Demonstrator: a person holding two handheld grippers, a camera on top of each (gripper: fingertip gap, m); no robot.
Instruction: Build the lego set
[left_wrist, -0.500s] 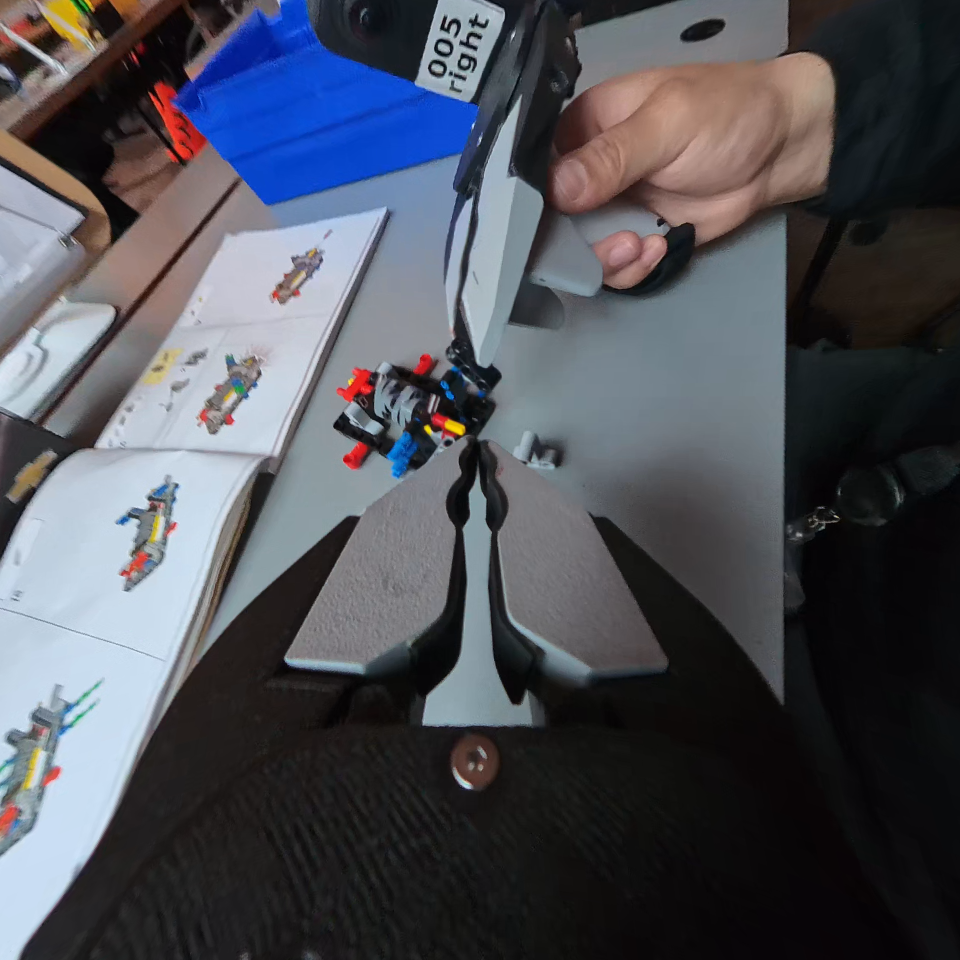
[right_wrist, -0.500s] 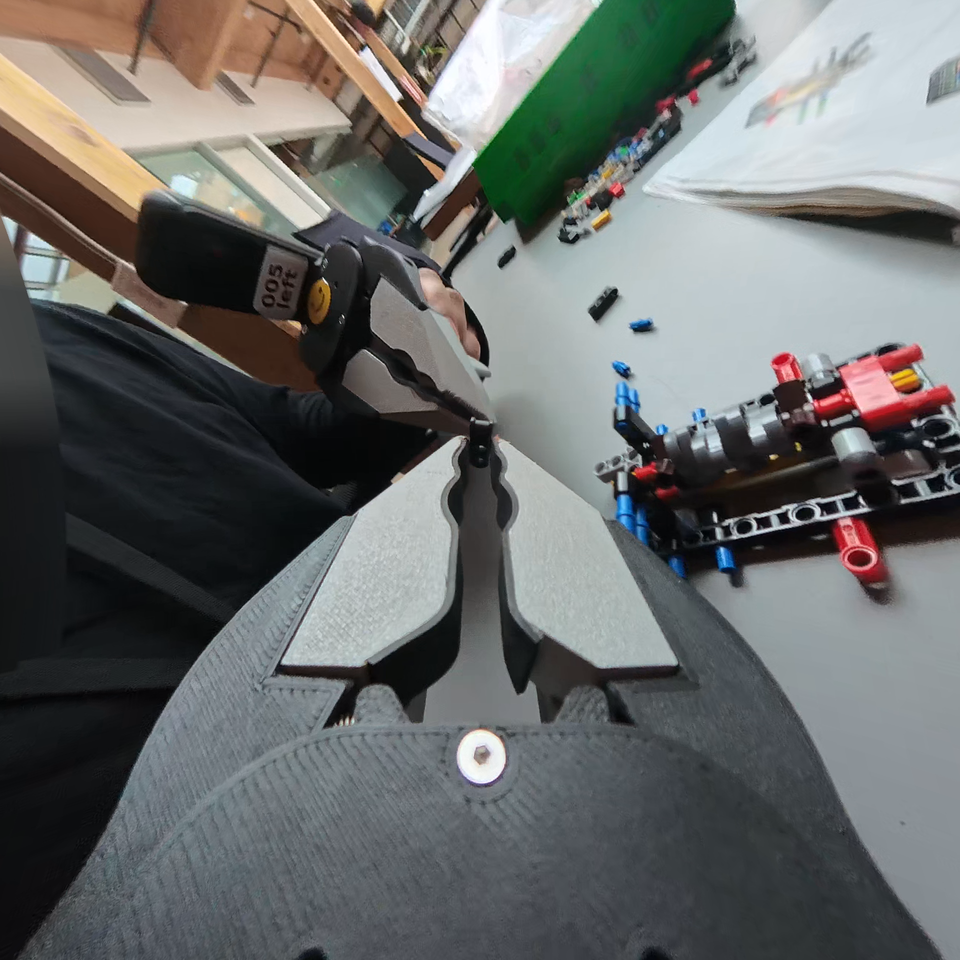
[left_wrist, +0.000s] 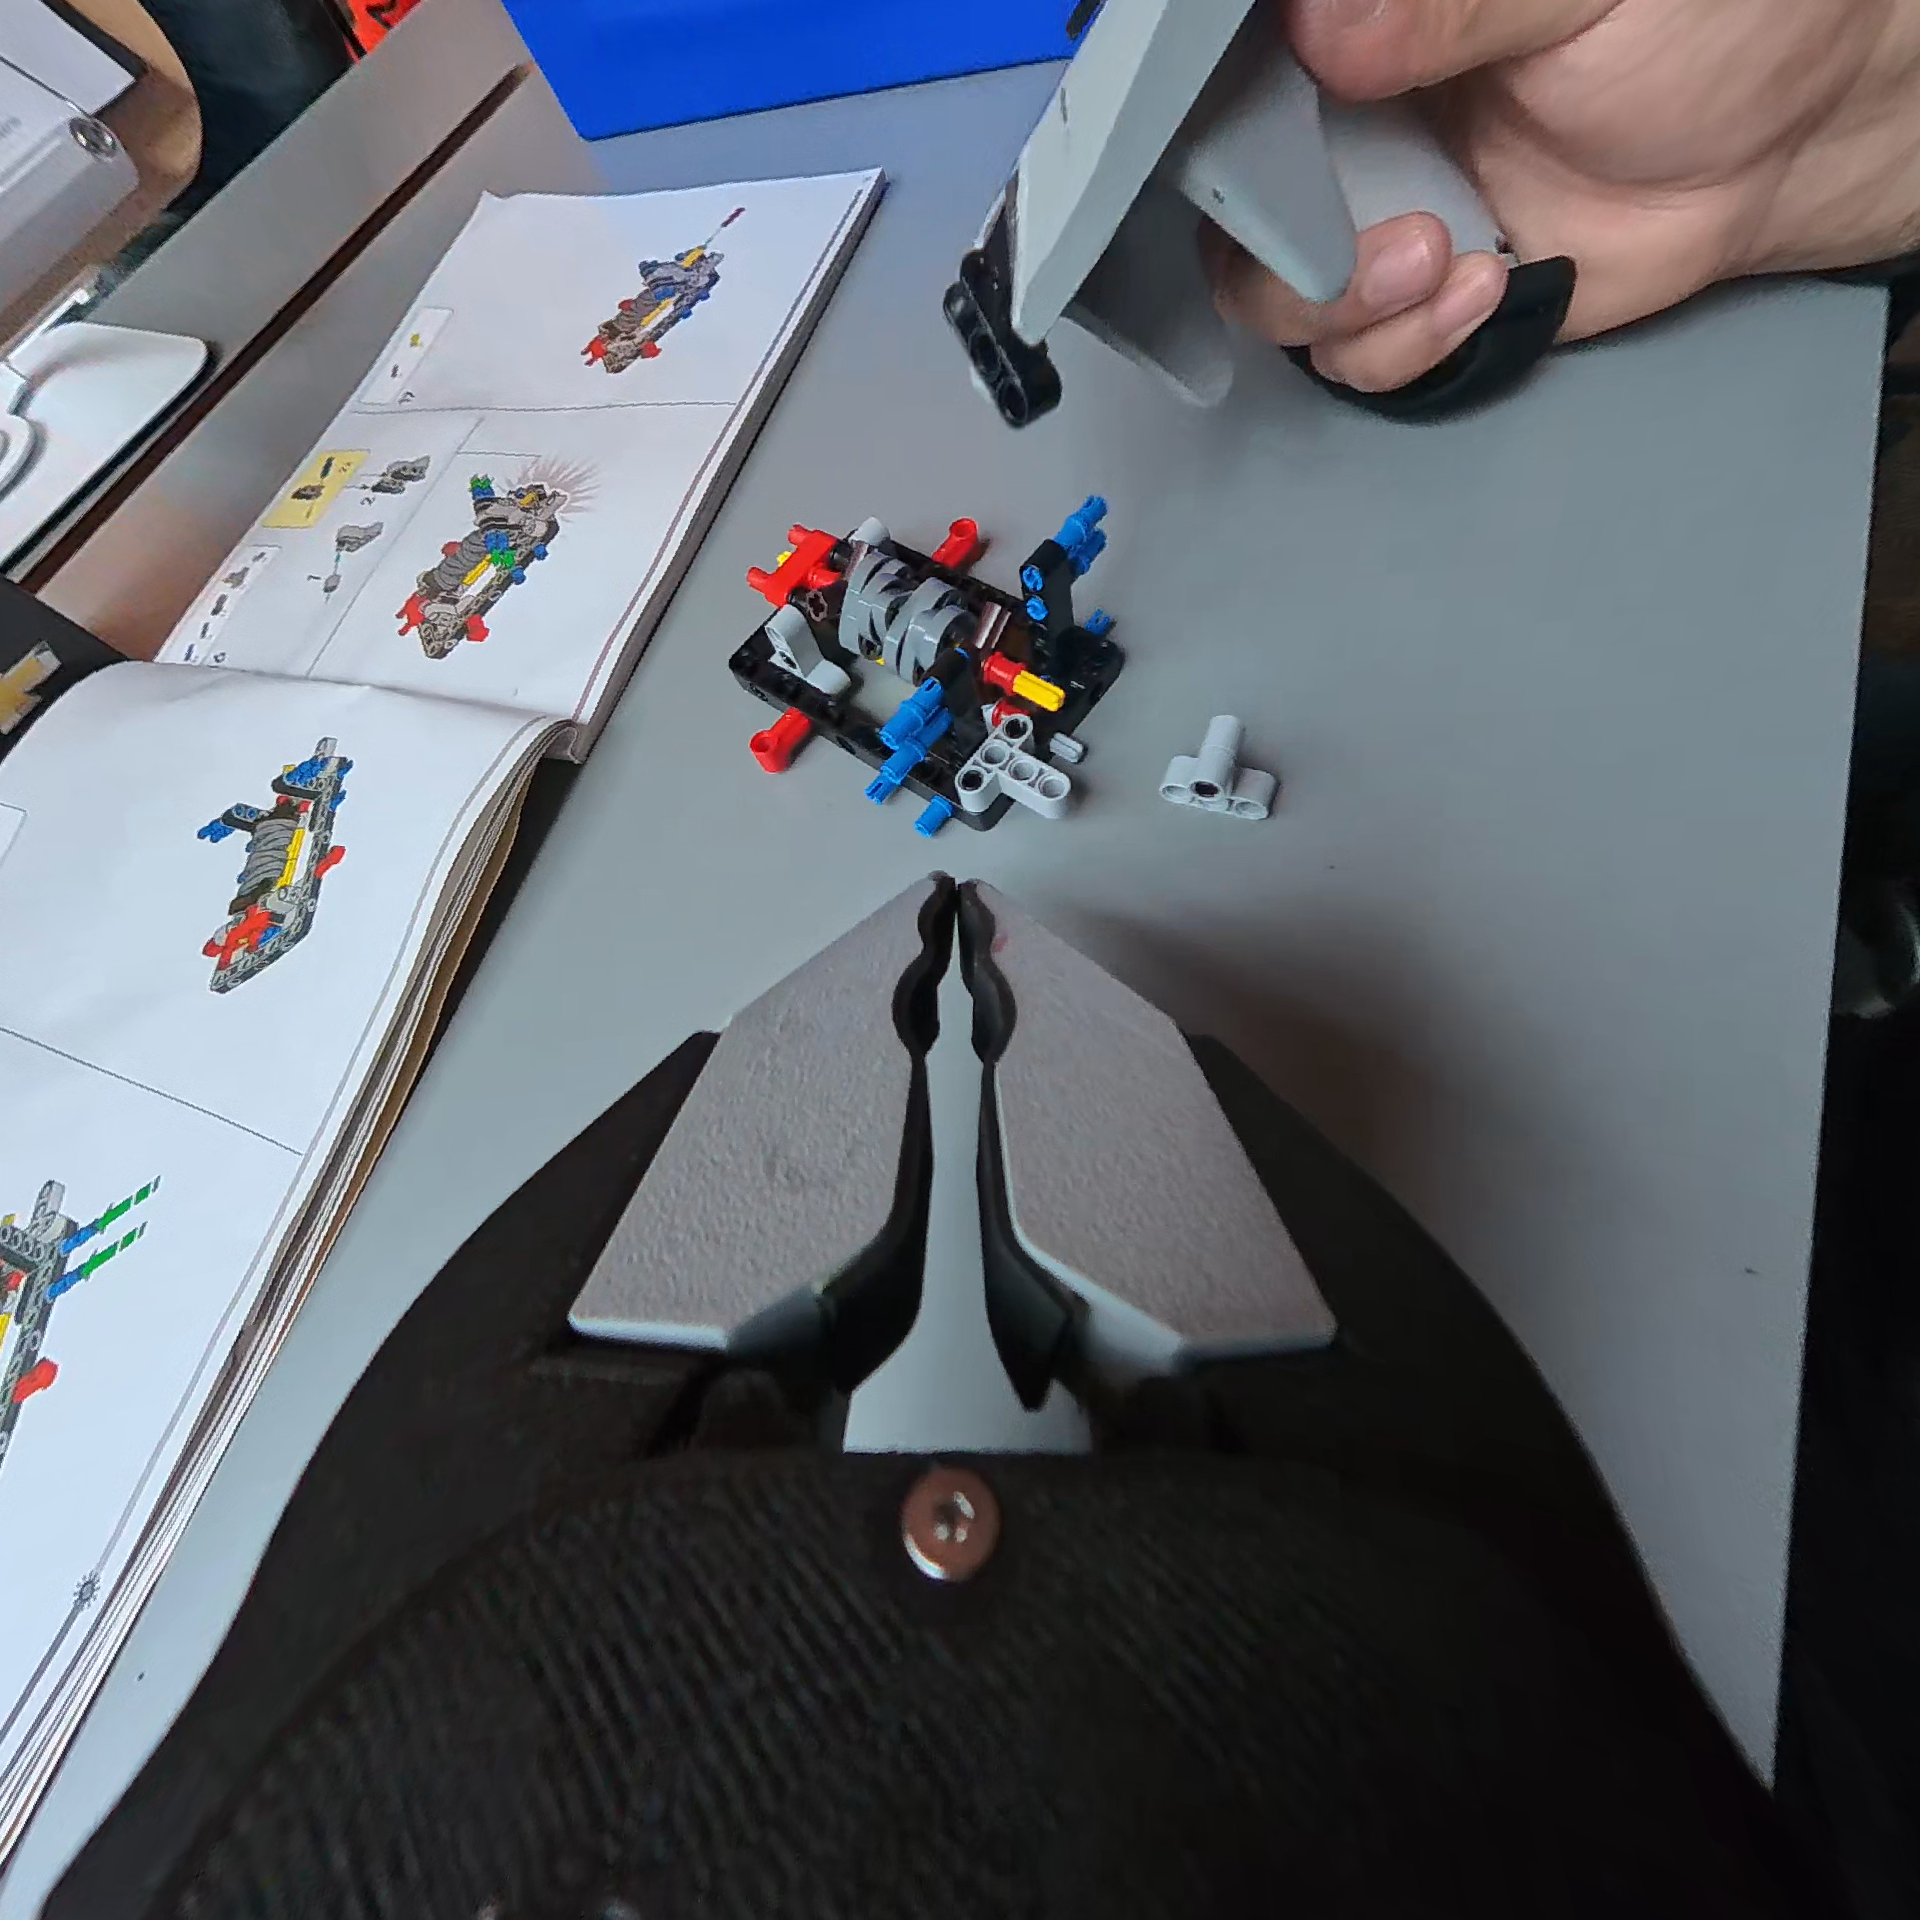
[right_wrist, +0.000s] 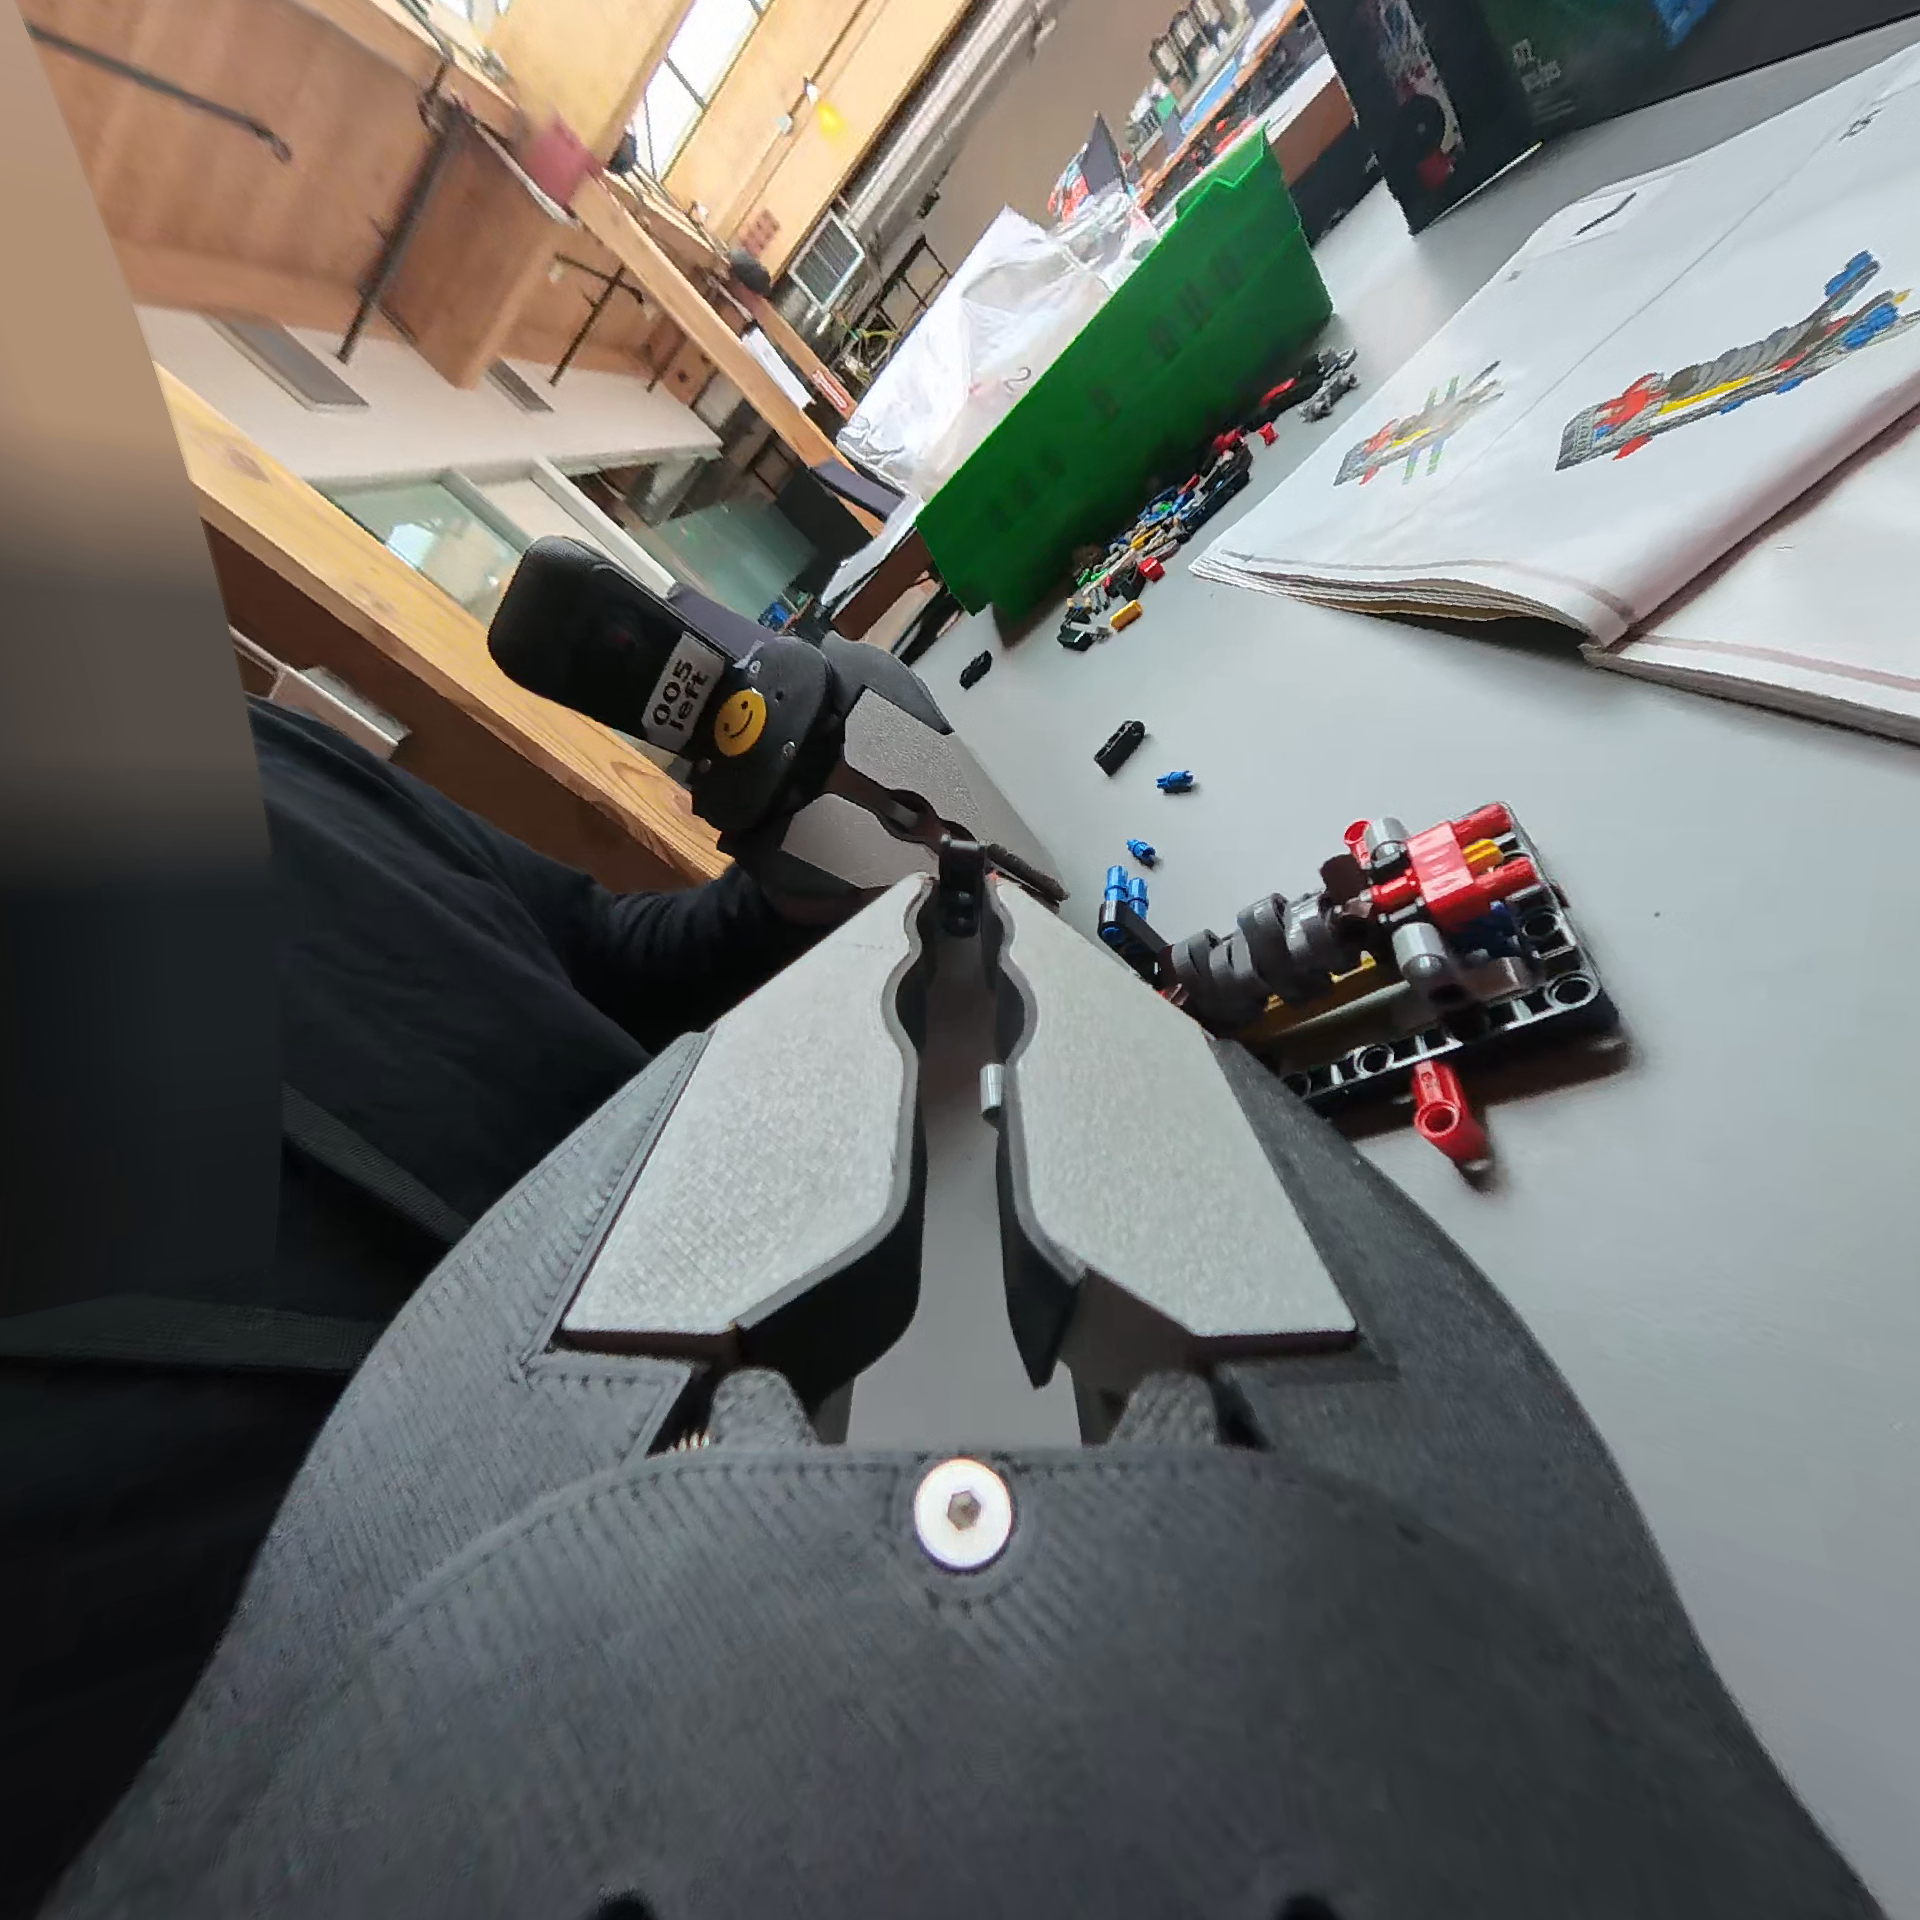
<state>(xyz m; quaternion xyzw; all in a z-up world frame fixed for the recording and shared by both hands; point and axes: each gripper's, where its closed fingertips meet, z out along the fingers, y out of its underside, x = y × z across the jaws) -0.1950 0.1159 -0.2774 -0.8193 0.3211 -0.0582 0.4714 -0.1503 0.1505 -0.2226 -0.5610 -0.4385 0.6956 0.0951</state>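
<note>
Gripping a small black beam (left_wrist: 1003, 348), the right claw (left_wrist: 1023, 332) must seat it on the model (left_wrist: 925, 665) mid-tabletop, left claw (left_wrist: 954, 891) pinched empty.

Grey table (left_wrist: 1507, 582) bearing: a partly built lego assembly (left_wrist: 920, 665) on a black frame at centre; a loose light-grey connector piece (left_wrist: 1216, 779) just beside it; an open instruction booklet (left_wrist: 447, 582) to one side; a blue bin (left_wrist: 790, 52); a green bin (right_wrist: 1122, 384) with scattered small pieces (right_wrist: 1143, 561) along its foot.
</note>
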